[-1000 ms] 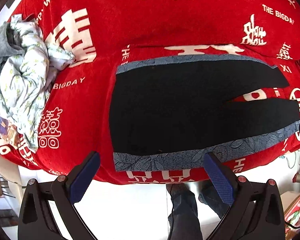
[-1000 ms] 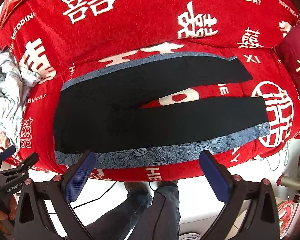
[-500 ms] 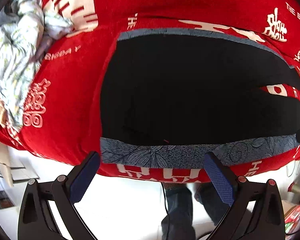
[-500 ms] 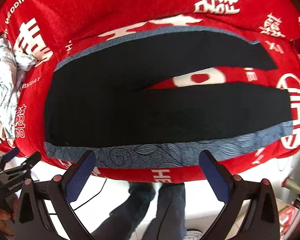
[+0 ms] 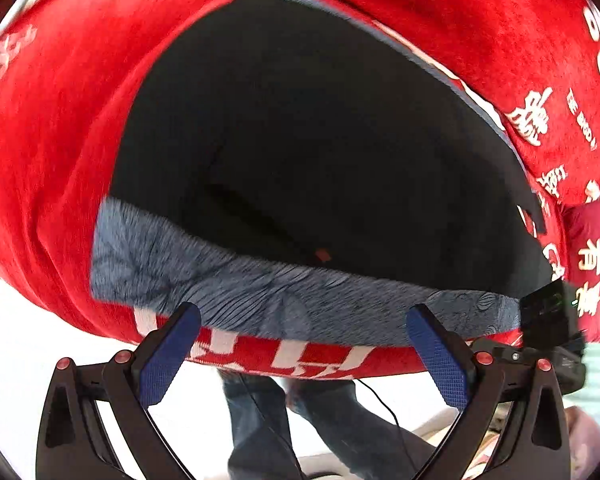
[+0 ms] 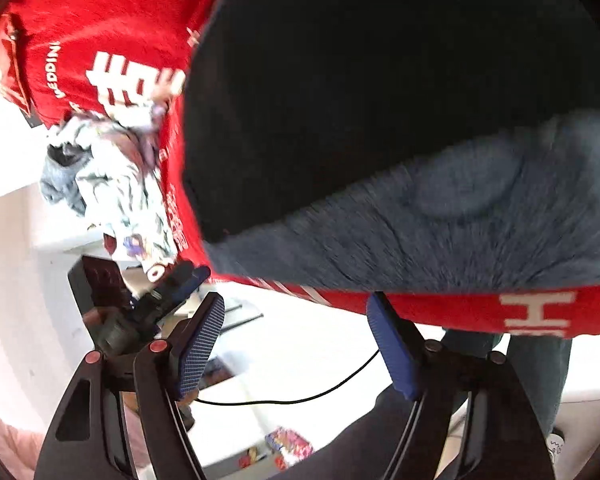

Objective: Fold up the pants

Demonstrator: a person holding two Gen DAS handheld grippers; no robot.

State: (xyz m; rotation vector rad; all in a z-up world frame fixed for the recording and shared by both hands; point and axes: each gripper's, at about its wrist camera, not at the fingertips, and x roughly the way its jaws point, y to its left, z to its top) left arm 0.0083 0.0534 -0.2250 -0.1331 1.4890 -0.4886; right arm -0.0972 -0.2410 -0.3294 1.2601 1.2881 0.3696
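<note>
Both grippers hang just off the near edge of the bed, and neither has anything in it. From the left wrist camera the left gripper (image 5: pixel 302 320) stands wide open, its blue pads (image 5: pixel 168 360) to either side of the grey patterned side stripe (image 5: pixel 260 296) of the pants, at about six o'clock in that picture, but not pressing on it. The right gripper (image 6: pixel 296 308) is also released; its jaws have just been closing a little, with only floor and the red edge between them — no cloth yet.

The black pants (image 5: pixel 320 128) lie flat on the red bedspread (image 5: pixel 52 120), the waist end toward nine o'clock in the left view and the near leg running along the bed's edge. A pile of light clothes (image 6: pixel 112 176) sits at nine o'clock in the right view, clear of the pants.

I judge the step in hand to be taking the near edge, so that this leg can be laid over the far one. To do it well, each gripper should slide its lower finger under the grey stripe only, not under the bedspread — the two fabrics lie tight together there. The two grips should be well apart along the leg, and both should lift together so the fold stays straight.
</note>
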